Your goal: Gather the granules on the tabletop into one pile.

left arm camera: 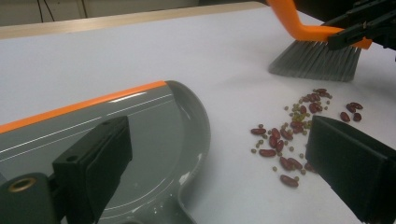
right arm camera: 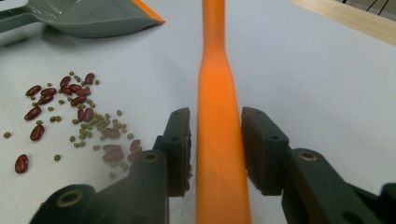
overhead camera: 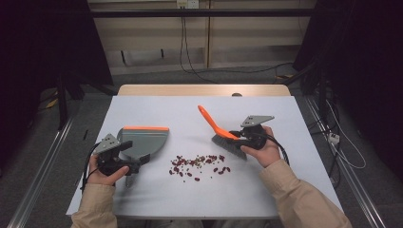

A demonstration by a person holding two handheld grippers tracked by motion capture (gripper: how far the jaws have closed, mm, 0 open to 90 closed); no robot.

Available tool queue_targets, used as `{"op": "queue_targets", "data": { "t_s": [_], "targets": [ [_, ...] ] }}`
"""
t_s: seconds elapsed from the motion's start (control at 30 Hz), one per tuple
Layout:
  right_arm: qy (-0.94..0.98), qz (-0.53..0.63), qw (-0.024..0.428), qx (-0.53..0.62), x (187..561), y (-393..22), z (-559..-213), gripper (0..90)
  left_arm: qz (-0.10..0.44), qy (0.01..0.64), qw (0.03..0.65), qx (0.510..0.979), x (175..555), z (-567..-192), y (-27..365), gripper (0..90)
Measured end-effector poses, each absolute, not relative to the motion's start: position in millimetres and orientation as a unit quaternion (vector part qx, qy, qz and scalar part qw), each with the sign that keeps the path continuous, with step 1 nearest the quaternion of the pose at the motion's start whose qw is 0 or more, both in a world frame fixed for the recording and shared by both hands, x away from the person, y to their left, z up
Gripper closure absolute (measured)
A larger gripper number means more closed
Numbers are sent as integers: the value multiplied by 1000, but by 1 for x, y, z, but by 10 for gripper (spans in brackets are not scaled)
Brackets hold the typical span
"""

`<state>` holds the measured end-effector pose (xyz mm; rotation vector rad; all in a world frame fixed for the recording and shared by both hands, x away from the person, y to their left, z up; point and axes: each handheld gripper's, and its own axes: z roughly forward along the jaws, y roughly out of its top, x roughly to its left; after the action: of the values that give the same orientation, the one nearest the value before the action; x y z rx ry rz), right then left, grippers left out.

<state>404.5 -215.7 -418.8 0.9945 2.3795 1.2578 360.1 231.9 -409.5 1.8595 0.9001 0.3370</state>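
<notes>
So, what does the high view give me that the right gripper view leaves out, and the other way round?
The high view adds the person's left hand and right hand, and the grey bristles of the brush resting on the table.

The right gripper view adds a close look at the right gripper: its jaws stand on either side of the orange handle, with a slim gap at one pad. It also adds small green beans among the red ones.

Both share the grey dustpan, the red beans, the handle and the table.
</notes>
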Motion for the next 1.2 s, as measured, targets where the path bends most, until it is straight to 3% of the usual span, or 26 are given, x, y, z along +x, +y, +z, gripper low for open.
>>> {"op": "queue_targets", "data": {
  "t_s": [0.1,0.27,0.47,0.8,1.2],
  "targets": [
    [828,414,142,349,408,-209,-412,604,139,372,502,768,359,-408,232,73],
    [845,360,155,363,411,-201,-404,686,140,370,505,767,359,-407,233,73],
    [849,328,151,386,411,-202,-405,698,142,369,506,767,359,-406,232,72],
    [806,393,130,422,409,-201,-400,707,145,369,506,766,358,-404,233,73],
    [777,476,84,404,391,-153,-387,707,147,372,507,764,358,-405,235,73]
  ]
}}
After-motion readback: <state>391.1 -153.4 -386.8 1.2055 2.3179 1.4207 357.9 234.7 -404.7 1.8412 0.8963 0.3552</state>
